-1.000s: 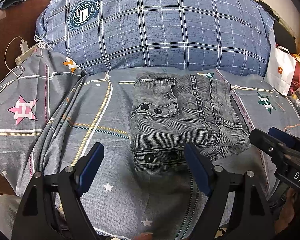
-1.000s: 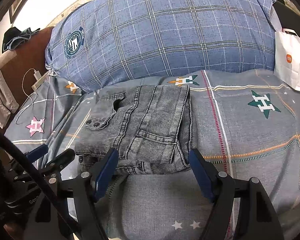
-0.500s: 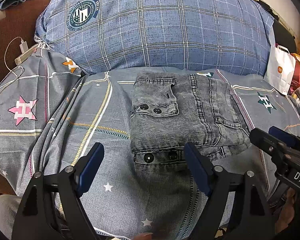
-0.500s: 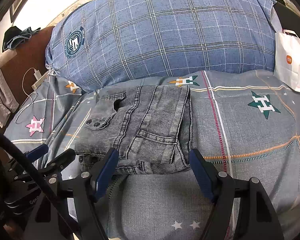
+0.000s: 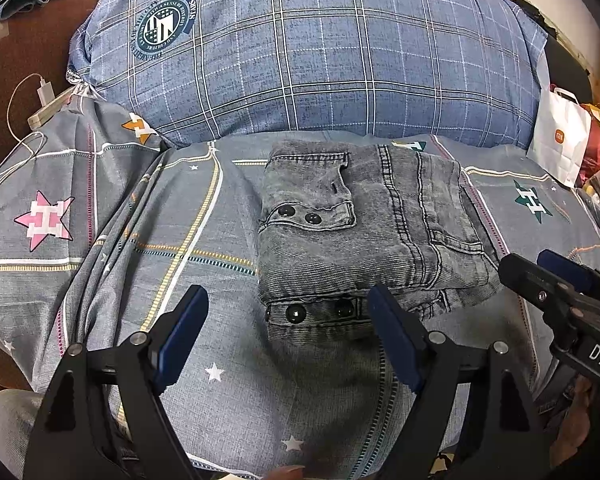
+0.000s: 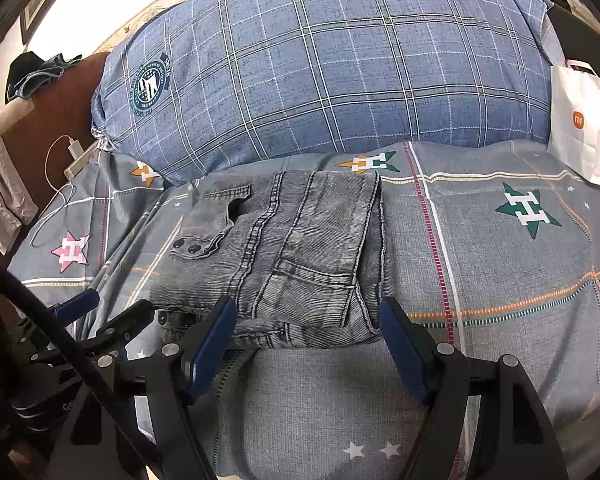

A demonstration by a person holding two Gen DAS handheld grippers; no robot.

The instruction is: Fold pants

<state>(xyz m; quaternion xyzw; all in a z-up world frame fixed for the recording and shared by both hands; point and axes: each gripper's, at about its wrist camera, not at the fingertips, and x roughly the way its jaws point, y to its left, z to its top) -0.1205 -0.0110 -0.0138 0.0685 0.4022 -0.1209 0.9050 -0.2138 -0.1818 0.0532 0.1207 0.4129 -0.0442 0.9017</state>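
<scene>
Grey denim pants (image 5: 364,236) lie folded into a compact rectangle on the grey patterned bedsheet (image 5: 148,240), in front of a big blue plaid pillow. They also show in the right wrist view (image 6: 288,260). My left gripper (image 5: 288,336) is open and empty, just in front of the bundle's near edge. My right gripper (image 6: 308,344) is open and empty, also at the near edge. The right gripper shows at the right of the left wrist view (image 5: 560,284), and the left gripper at the lower left of the right wrist view (image 6: 100,316).
The blue plaid pillow (image 5: 320,64) fills the back of the bed. A white paper bag (image 5: 560,140) stands at the right edge. A white charger and cable (image 5: 40,100) lie at the left by a brown headboard (image 5: 12,40).
</scene>
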